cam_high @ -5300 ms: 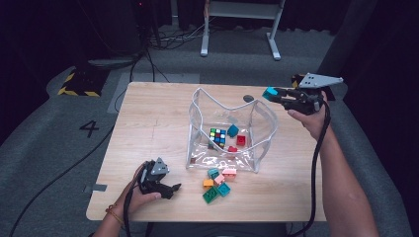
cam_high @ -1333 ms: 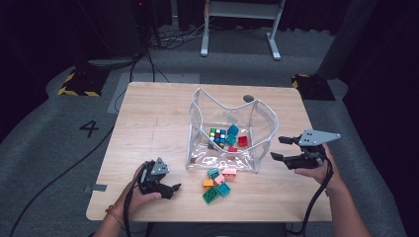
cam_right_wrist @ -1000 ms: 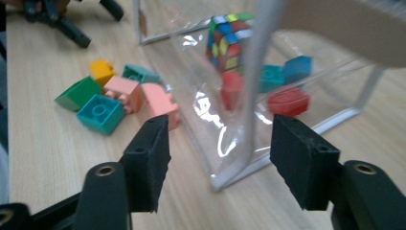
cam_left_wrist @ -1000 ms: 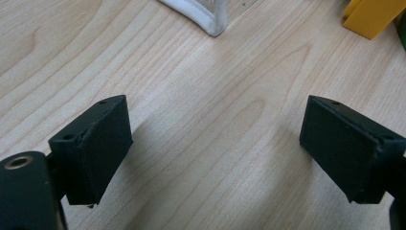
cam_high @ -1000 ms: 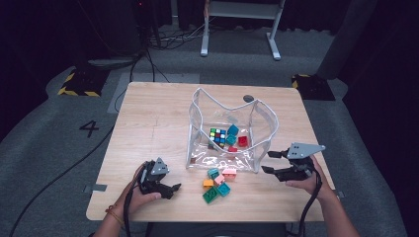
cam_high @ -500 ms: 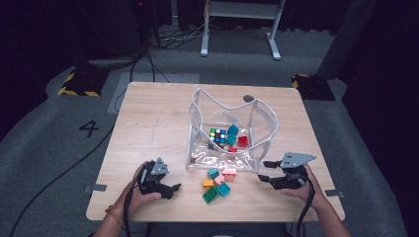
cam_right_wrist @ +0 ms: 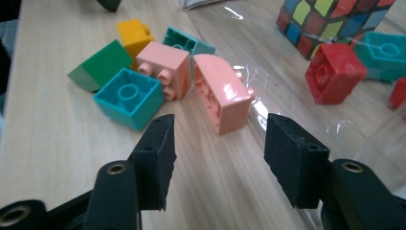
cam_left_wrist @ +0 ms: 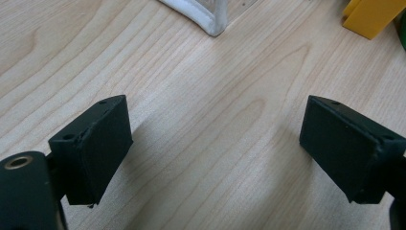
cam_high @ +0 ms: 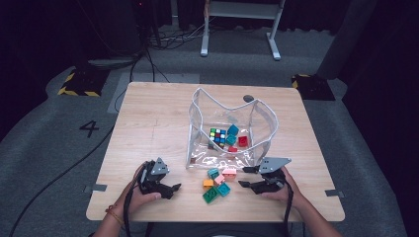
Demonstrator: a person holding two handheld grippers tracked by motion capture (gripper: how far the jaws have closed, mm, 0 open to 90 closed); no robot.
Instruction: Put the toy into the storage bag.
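The right hand-held gripper (cam_high: 245,177) has come down from beside the clear bag (cam_high: 230,129) to the loose blocks near the desk's (cam_high: 148,118) front edge. Its jaws have just been closing and stand about half open with nothing between them, lined up on the pink arched block (cam_right_wrist: 222,91), which lies just ahead against the bag's front wall. A pick-up for the bag looks imminent. The left hand-held gripper (cam_high: 170,190) rests wide open and empty near the front-left corner. The cube (cam_high: 217,136) and several blocks already sit inside the bag. Glare on the plastic blurs the bag's edge, and the orange block (cam_left_wrist: 371,14) is cut off in the left gripper view.
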